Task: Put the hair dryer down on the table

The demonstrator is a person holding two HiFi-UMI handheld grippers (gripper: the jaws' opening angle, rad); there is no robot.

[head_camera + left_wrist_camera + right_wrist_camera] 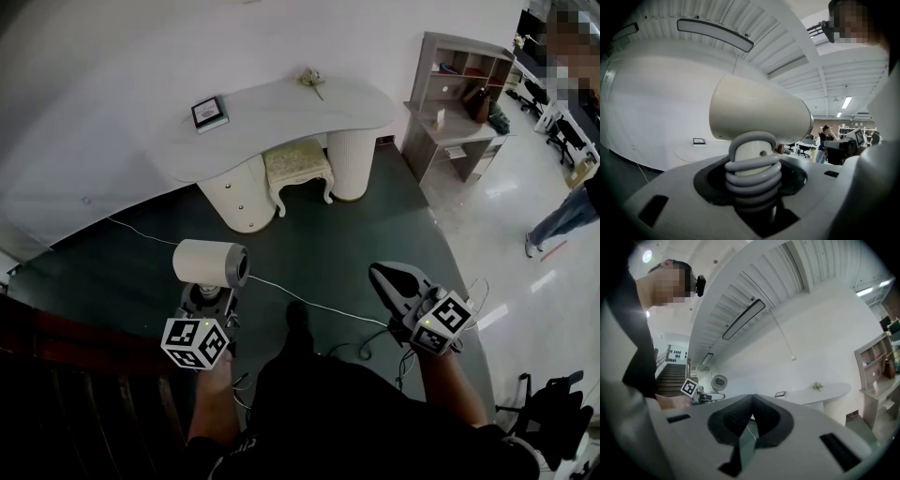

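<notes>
A cream hair dryer (211, 262) (759, 117) stands upright in my left gripper (212, 302) (754, 187). Its jaws are shut on the handle, which is wrapped in grey coiled cord (753, 176). The barrel lies across, above the jaws. My right gripper (386, 275) (751, 416) is shut with nothing in it and is held apart on the right. From the right gripper view the dryer (718, 382) shows small at the left. The white curved table (281, 112) (820, 392) stands well ahead against the wall.
A small framed tablet (209, 112) and a flower sprig (312, 77) lie on the table; a cushioned stool (298, 167) stands under it. A grey shelf desk (459, 103) is at the right, a person (562, 216) beyond. A white cable (309, 302) crosses the dark carpet.
</notes>
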